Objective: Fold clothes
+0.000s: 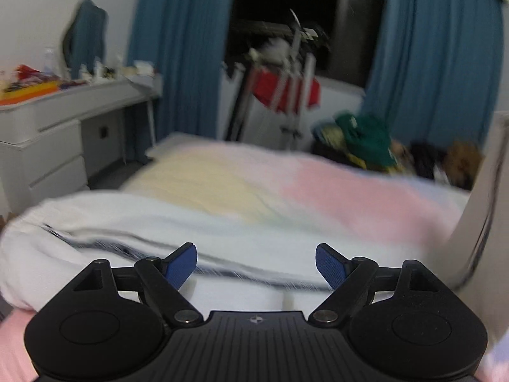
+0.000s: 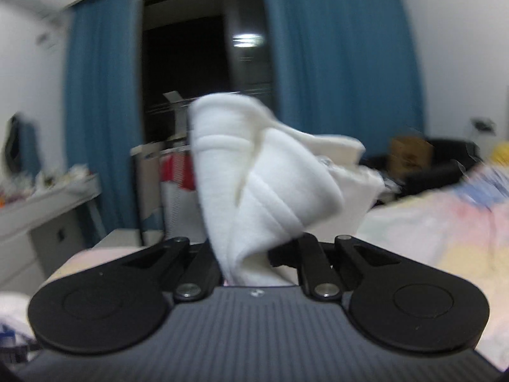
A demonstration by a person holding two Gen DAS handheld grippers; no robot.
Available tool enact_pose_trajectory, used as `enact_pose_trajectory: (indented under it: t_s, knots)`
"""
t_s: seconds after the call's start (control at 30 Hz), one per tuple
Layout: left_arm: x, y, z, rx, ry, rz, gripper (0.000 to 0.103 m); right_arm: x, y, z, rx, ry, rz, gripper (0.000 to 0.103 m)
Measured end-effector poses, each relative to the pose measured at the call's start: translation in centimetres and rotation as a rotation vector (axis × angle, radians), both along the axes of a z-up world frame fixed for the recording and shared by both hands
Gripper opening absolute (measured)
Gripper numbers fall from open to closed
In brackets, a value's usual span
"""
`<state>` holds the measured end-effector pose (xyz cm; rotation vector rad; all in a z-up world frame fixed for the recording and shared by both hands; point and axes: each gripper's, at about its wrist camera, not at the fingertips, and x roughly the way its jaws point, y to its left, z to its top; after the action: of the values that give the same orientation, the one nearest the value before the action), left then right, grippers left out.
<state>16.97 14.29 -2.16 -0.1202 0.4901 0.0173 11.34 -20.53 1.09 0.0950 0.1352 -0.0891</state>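
Note:
A white garment with a dark stripe (image 1: 105,232) lies bunched on the bed in the left wrist view, just ahead of my left gripper (image 1: 256,262). That gripper is open and empty, its blue pads (image 1: 181,264) spread wide above the cloth. My right gripper (image 2: 254,254) is shut on a thick fold of white garment (image 2: 254,175). The cloth stands up between the fingers and hides the fingertips. It is lifted above the bed.
The bed has a pastel yellow and pink blanket (image 1: 286,191). A white dresser (image 1: 63,121) with clutter stands on the left. A drying rack with a red item (image 1: 286,89) and a pile of clothes (image 1: 366,140) lie beyond the bed. Blue curtains (image 2: 334,57) frame a dark window.

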Motion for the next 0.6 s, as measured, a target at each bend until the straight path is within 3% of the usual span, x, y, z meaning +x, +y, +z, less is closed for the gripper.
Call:
enact_pose_trajectory:
  t_s: [0.17,0.27,0.33,0.4,0.6]
  knots:
    - [0.0,1.8,0.6,-0.027,-0.025,0.030,0.083,1.0,9.8,-5.8,-0.159,0.115,0.176,0.010]
    - [0.1,2.5,0.6,-0.046,-0.024,0.039,0.083,1.7,14.9,-11.2,-0.282,0.269,0.276,0.011]
    - [0.2,3.1,0.5,-0.059,-0.024,0.046,0.083,2.1,16.7,-13.9,-0.336,0.350,0.275,0.011]
    - [0.2,3.6,0.5,-0.072,-0.023,0.052,0.083,1.9,17.2,-14.4,-0.367,0.343,0.253,0.011]
    - [0.1,4.0,0.5,-0.108,-0.050,0.038,0.083,2.1,17.8,-12.1,-0.368,0.290,0.295,0.011]
